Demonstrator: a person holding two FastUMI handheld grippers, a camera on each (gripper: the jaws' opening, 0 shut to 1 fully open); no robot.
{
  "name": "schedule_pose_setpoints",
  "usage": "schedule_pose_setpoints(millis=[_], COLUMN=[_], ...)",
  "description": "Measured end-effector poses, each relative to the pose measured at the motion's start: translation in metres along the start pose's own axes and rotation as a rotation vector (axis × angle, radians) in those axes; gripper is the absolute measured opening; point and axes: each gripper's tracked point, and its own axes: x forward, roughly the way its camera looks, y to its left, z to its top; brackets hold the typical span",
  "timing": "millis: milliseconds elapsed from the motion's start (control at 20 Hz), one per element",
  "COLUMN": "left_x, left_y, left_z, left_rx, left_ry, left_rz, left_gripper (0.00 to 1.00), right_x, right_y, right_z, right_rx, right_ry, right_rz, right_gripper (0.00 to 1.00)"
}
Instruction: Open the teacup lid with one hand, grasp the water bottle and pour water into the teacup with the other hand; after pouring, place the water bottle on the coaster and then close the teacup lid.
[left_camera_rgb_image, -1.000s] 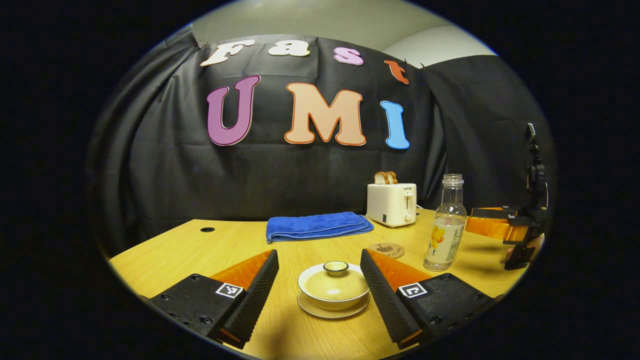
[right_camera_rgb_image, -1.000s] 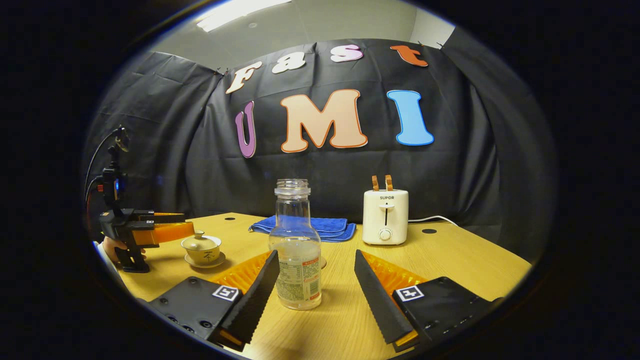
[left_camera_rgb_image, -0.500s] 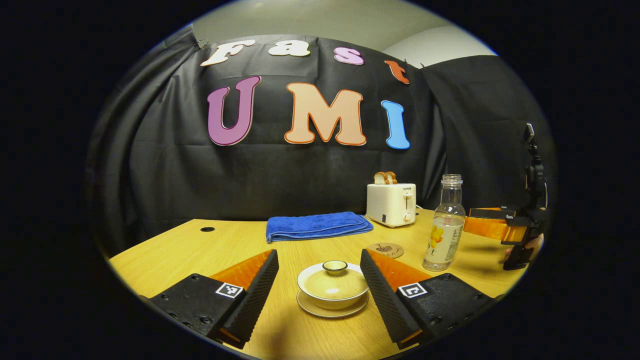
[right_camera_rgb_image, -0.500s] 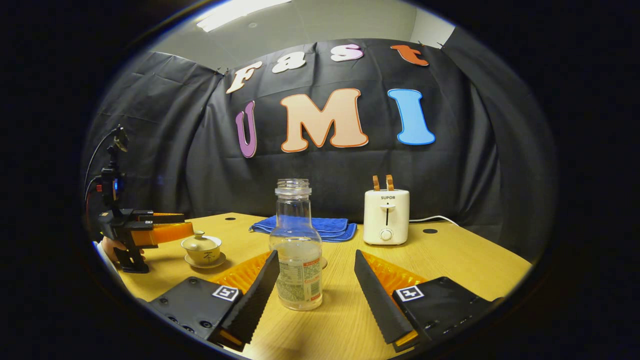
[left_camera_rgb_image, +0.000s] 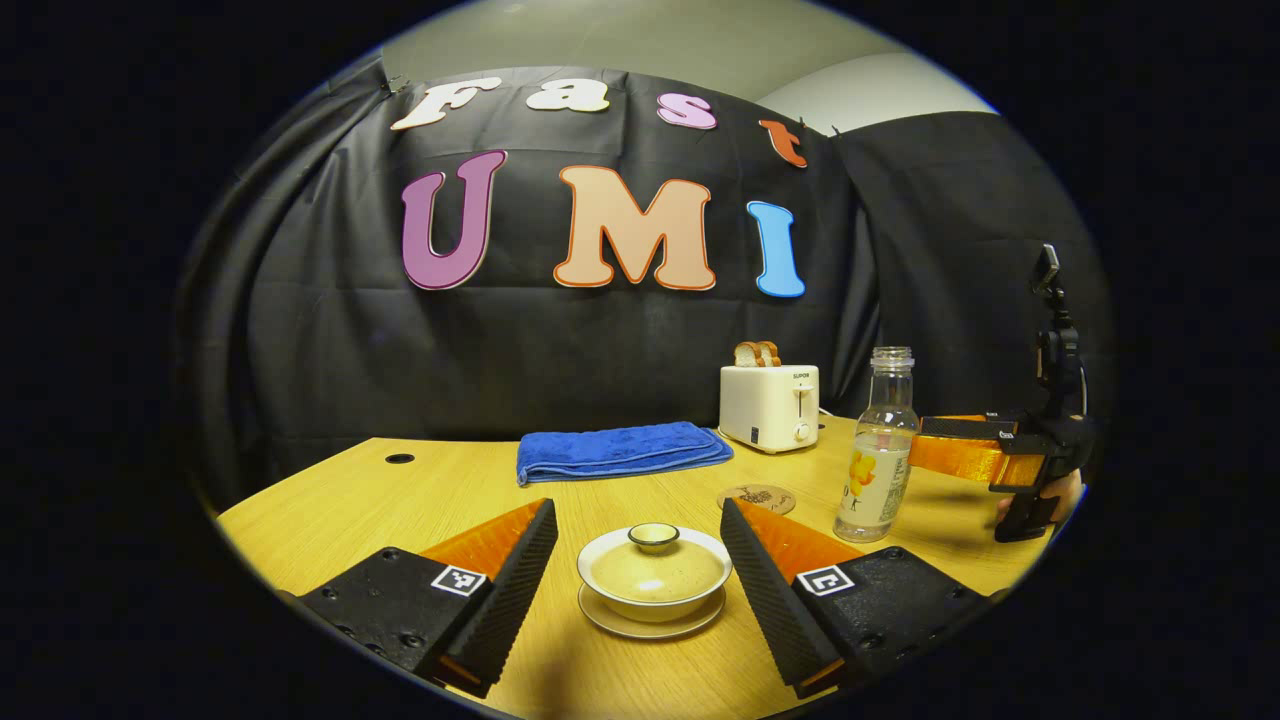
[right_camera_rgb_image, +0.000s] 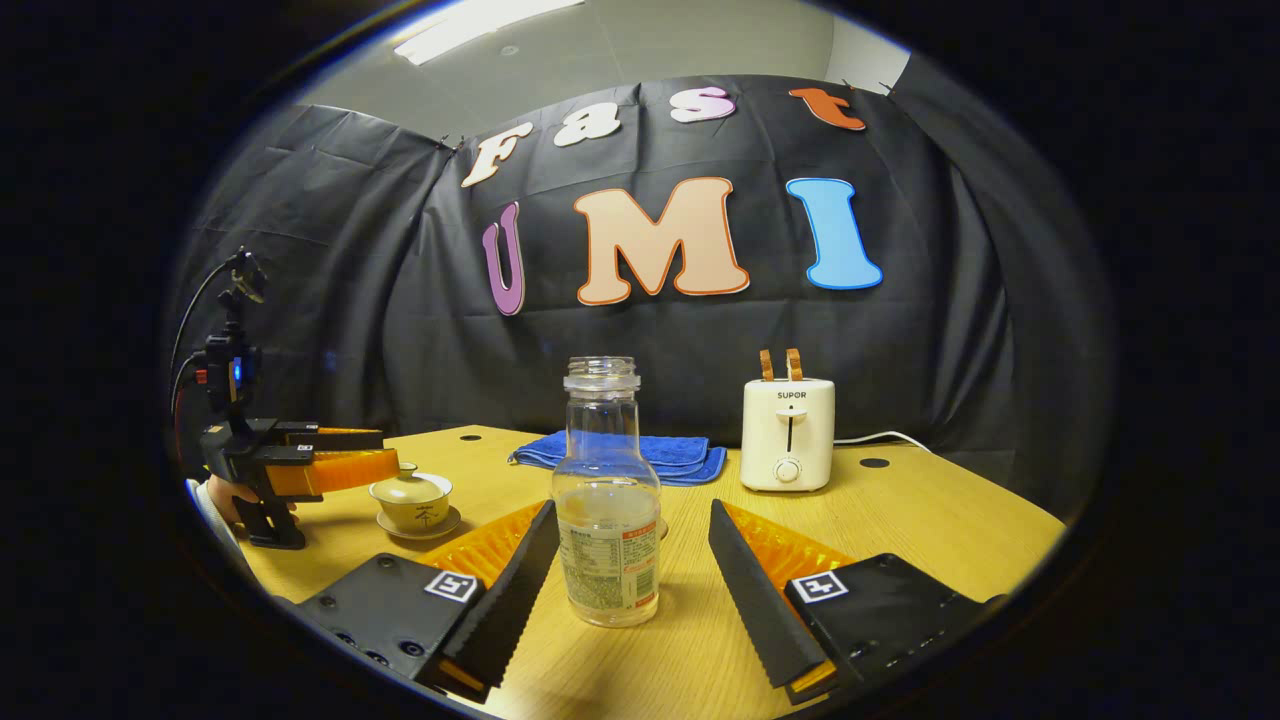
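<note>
Both tongs gape wide, holding nothing, and have edged closer in the last second: left tongs (left_camera_rgb_image: 637, 580) bracket the lidded teacup (left_camera_rgb_image: 654, 573), right tongs (right_camera_rgb_image: 632, 590) bracket the water bottle (right_camera_rgb_image: 607, 500). The coaster (left_camera_rgb_image: 756, 497) waits at one o'clock on the table (left_camera_rgb_image: 350, 490). Grasps look imminent; lid unopened.

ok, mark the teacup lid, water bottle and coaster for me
teacup lid (left_camera_rgb_image: 654, 537): left gripper view, on its knob.
water bottle (right_camera_rgb_image: 607, 510): right gripper view, mid body.
coaster (left_camera_rgb_image: 756, 497): left gripper view, top face.
</note>
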Motion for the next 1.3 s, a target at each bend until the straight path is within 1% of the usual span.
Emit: schedule_pose_setpoints(millis=[50, 100, 150, 200, 250, 350, 400, 500, 550, 600, 650, 700, 750, 800, 900, 950, 1100, 1300], left_x=[0.002, 0.003, 0.005, 0.007, 0.008, 0.012, 0.014, 0.019, 0.018, 0.020, 0.020, 0.021, 0.022, 0.023, 0.025, 0.025, 0.026, 0.026], left_y=[-0.002, -0.003, -0.005, -0.006, -0.007, -0.009, -0.009, -0.010, -0.011, -0.010, -0.009, -0.010, -0.010, -0.010, -0.010, -0.010, -0.007, -0.006], left_z=[-0.001, 0.000, -0.002, -0.003, -0.005, -0.007, -0.007, -0.009, -0.009, -0.010, -0.011, -0.010, -0.011, -0.012, -0.013, -0.014, -0.015, -0.017], left_rx=[0.000, 0.000, 0.002, 0.002, 0.004, 0.007, 0.007, 0.007, 0.006, 0.006, 0.006, 0.004, 0.004, 0.003, 0.004, 0.005, -0.002, -0.005], left_ry=[0.001, 0.002, 0.008, 0.017, 0.026, 0.042, 0.046, 0.057, 0.057, 0.062, 0.065, 0.064, 0.065, 0.067, 0.074, 0.080, 0.095, 0.096], left_rz=[-0.007, -0.012, -0.023, -0.029, -0.032, -0.037, -0.038, -0.043, -0.043, -0.043, -0.041, -0.042, -0.044, -0.044, -0.041, -0.042, -0.035, -0.028], left_gripper=[0.96, 0.96, 0.96, 0.96, 0.95, 0.92, 0.88, 0.88, 0.84, 0.78, 0.76, 0.72, 0.68, 0.61, 0.52, 0.51, 0.39, 0.30], right_x=[0.000, 0.001, 0.000, 0.001, 0.001, 0.001, 0.001, 0.000, 0.000, 0.000, 0.001, 0.001, 0.001, 0.000, 0.001, 0.001, 0.001, 0.000], right_y=[0.000, 0.000, 0.000, 0.000, 0.000, 0.000, 0.000, 0.000, 0.001, 0.001, 0.001, 0.001, 0.002, 0.002, 0.002, 0.002, 0.003, 0.003], right_z=[-0.001, -0.001, -0.001, -0.001, -0.001, -0.001, 0.000, 0.000, -0.001, -0.001, -0.001, 0.000, -0.001, 0.000, -0.001, 0.000, 0.000, 0.001], right_rx=[0.000, 0.000, 0.000, 0.000, 0.000, 0.001, 0.001, 0.001, 0.001, 0.001, 0.001, 0.001, 0.001, 0.001, 0.002, 0.002, 0.002, 0.002], right_ry=[0.000, 0.000, 0.000, 0.000, 0.000, 0.000, 0.000, -0.001, 0.001, 0.001, 0.001, 0.001, 0.001, 0.000, 0.000, 0.000, 0.000, 0.000], right_rz=[0.000, 0.001, 0.001, 0.002, 0.002, 0.003, 0.002, 0.006, 0.008, 0.010, 0.011, 0.013, 0.015, 0.017, 0.018, 0.020, 0.021, 0.020], right_gripper=[0.96, 0.94, 0.96, 0.94, 0.94, 0.94, 0.94, 0.94, 0.94, 0.96, 0.94, 0.94, 0.96, 0.94, 0.94, 0.94, 0.94, 0.94])
